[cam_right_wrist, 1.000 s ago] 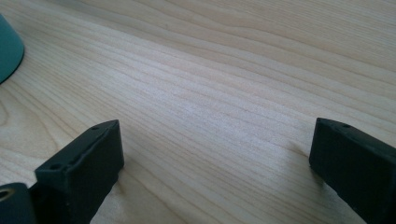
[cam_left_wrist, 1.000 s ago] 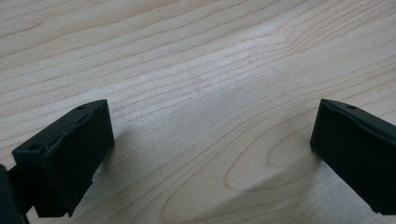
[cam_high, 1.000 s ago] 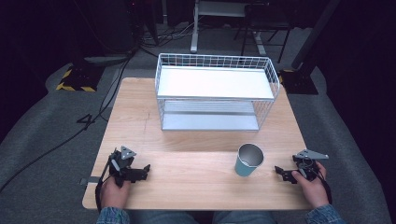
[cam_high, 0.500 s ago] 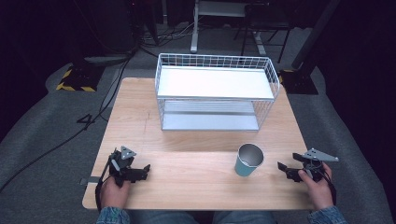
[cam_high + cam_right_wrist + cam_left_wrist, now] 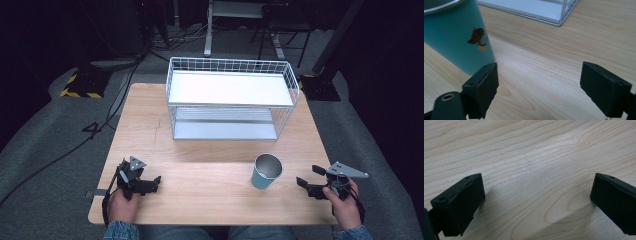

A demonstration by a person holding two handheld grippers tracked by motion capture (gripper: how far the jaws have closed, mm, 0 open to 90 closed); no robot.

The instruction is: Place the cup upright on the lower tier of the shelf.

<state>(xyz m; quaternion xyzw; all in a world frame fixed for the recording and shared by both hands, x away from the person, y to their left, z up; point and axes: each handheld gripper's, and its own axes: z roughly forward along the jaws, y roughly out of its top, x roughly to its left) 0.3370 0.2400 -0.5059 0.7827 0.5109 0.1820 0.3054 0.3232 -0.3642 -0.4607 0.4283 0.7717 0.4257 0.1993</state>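
A teal cup (image 5: 266, 171) with a metal rim stands upright on the wooden table (image 5: 200, 150), right of centre near the front. In the right gripper view the cup (image 5: 456, 32) shows a small cartoon print, just left of and beyond the left jaw. My right gripper (image 5: 307, 176) lies low at the table's right front, open, pointing left at the cup with a gap between them. My right gripper (image 5: 539, 77) has bare wood between its jaws. My left gripper (image 5: 152, 181) rests at the left front. It is open, and in its own view the left gripper (image 5: 536, 187) holds nothing.
A white wire rack (image 5: 230, 97) with a flat top shelf and a lower shelf stands at the back centre of the table. Its lower corner (image 5: 549, 12) lies beyond the cup. Dark floor, cables and chair legs surround the table.
The right hand and its gripper have drifted slightly right, towards the table's near right corner. The left gripper and the cup have not moved.
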